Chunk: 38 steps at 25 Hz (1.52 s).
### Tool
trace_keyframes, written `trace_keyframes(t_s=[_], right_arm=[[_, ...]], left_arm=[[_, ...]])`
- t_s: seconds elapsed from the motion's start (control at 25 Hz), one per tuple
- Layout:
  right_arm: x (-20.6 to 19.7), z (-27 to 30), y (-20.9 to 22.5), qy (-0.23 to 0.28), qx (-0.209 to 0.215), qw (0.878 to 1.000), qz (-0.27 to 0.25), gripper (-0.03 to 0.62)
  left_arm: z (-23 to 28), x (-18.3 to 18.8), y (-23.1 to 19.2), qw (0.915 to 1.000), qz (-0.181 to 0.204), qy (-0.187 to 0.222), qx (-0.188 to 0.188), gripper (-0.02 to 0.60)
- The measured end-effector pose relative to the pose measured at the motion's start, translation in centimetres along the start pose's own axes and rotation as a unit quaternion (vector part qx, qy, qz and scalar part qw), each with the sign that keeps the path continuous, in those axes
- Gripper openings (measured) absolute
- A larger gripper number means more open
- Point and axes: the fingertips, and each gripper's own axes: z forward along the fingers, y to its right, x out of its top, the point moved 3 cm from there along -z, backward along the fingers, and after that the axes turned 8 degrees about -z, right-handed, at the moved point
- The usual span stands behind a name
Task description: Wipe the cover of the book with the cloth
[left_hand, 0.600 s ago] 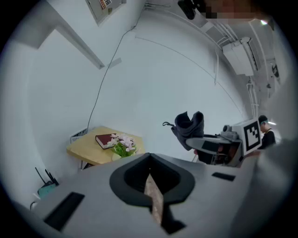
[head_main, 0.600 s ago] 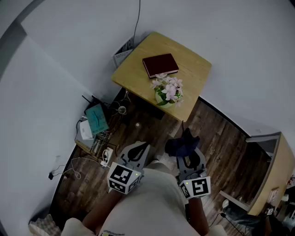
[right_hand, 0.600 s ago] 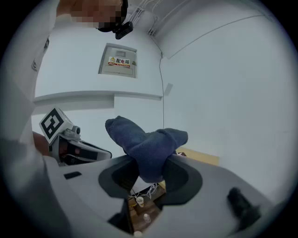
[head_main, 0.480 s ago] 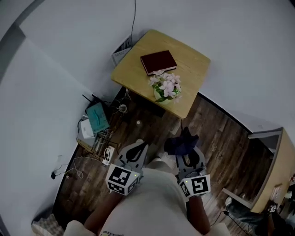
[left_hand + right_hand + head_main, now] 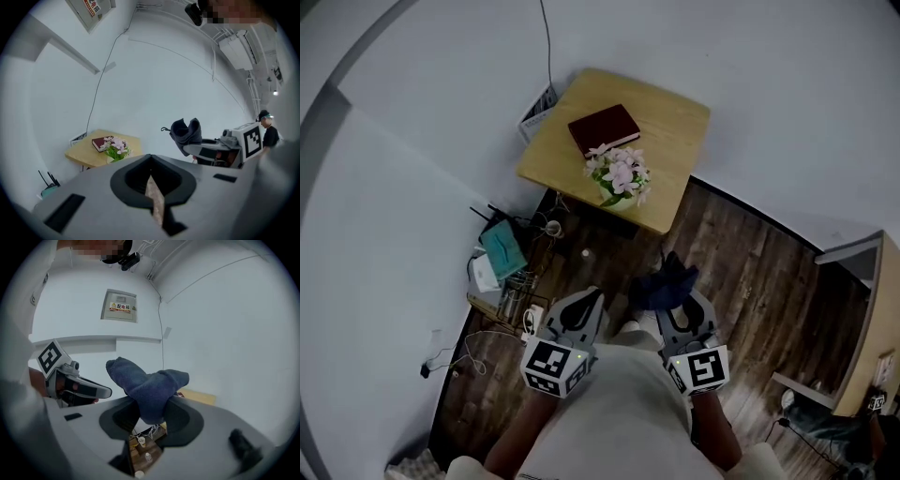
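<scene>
A dark red book (image 5: 604, 127) lies flat on a small wooden table (image 5: 675, 131) against the wall, far ahead of me; it also shows in the left gripper view as the book (image 5: 100, 143). My right gripper (image 5: 671, 302) is shut on a bunched dark blue cloth (image 5: 664, 284), which sticks up out of its jaws as the cloth (image 5: 147, 389). My left gripper (image 5: 580, 307) is shut with nothing in it, its jaws pressed together. Both grippers hang close to my body, over the wooden floor, well short of the table.
A pot of pink flowers (image 5: 619, 175) stands on the table just in front of the book. Left of the table a low rack holds a teal box (image 5: 502, 248), cables and small jars. A wooden cabinet (image 5: 874, 319) stands at the right edge.
The table, book and flowers have slid up and to the left in the head view. Both grippers keep their pose, the cloth still held.
</scene>
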Motion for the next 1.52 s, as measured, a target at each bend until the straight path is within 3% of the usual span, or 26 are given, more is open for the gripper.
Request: trace_keyframes(t_s=[0.28,0.6,0.8,1.2,1.52], right_arm=[[-1.0,-1.8,-0.3,-0.002,0.007,1.0,0.012,0.14],[-0.9,-0.5,2.5,-0.004,-0.005,1.0,0.022,0.141],[0.1,5.2,5.8,-0.011,-0.007,1.0,0.006,0.143],[5.0,19.5,11.1,-0.035,-0.013,0.999,-0.002,0.142],[6.9,28.6,13.2,-0.046,-0.034,0.998,-0.009,0.143]], left_arm=[[0.5,-1.8,2.2,0.9999,0.004,-0.008,-0.014,0.01],[3.0,0.5,1.7,0.9998,0.004,0.005,-0.017,0.01],[7.4,3.3,-2.3,0.9997,-0.007,0.009,-0.022,0.009],[16.2,14.0,-12.7,0.9992,-0.018,0.015,-0.032,0.01],[20.6,17.8,-20.0,0.9984,-0.022,0.005,-0.052,0.011]])
